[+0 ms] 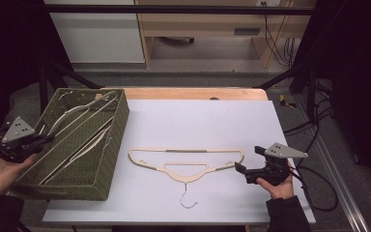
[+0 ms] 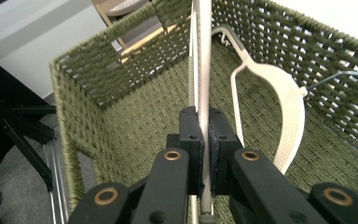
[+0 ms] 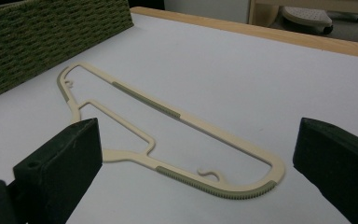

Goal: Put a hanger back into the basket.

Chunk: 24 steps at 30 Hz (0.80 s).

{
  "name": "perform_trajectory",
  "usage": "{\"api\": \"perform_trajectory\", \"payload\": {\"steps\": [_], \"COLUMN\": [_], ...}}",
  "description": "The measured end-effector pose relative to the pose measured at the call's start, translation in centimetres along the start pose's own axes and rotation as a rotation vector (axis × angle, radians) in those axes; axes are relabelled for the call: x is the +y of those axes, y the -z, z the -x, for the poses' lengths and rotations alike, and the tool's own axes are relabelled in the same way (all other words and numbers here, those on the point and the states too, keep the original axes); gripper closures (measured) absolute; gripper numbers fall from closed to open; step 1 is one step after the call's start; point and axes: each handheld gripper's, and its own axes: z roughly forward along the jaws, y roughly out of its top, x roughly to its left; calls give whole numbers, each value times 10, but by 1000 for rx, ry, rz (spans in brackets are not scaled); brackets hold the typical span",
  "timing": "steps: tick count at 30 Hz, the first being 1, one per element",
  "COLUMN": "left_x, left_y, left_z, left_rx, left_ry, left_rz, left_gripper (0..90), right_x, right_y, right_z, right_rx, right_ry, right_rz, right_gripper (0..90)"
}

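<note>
A cream hanger (image 1: 188, 151) with a metal hook (image 1: 188, 200) lies flat on the white table top (image 1: 198, 116). In the right gripper view this hanger (image 3: 168, 112) sits just ahead of my right gripper (image 3: 199, 140), whose jaws stand wide apart with nothing between them. My right gripper (image 1: 250, 159) hovers by the hanger's right end. My left gripper (image 1: 48, 138) is at the left wall of the green woven basket (image 1: 111, 145). In the left gripper view my left gripper (image 2: 204, 126) is shut on the thin bar of a hanger (image 2: 205, 56) that stands inside the basket (image 2: 135, 116).
Another cream hanger (image 2: 291, 107) lies in the basket beside the held one, and several hangers (image 1: 84, 113) show there from above. The basket (image 3: 51, 32) stands at the table's left. A wooden edge (image 1: 193, 93) borders the far side, with dark frame bars around.
</note>
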Motion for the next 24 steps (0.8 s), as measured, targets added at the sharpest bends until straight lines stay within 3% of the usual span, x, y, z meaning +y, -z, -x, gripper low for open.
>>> {"api": "perform_trajectory", "payload": {"steps": [8, 14, 16, 24], "left_x": [-16, -16, -17, -14], "left_y": [-23, -31, -32, -44], "left_z": [9, 15, 15, 19], "left_rx": [-3, 9, 6, -14], "left_ry": [-18, -70, -47, -95], "left_rz": [-68, -116, -109, -226], "left_gripper": [864, 863, 863, 850], "right_x": [0, 0, -1, -1], "right_y": [-1, -2, -2, -2], "right_z": [-1, -1, -1, -1], "right_rx": [0, 0, 2, 6], "right_ry": [-6, 2, 4, 10], "right_rz": [3, -5, -6, -6], "right_gripper": [19, 19, 19, 19]}}
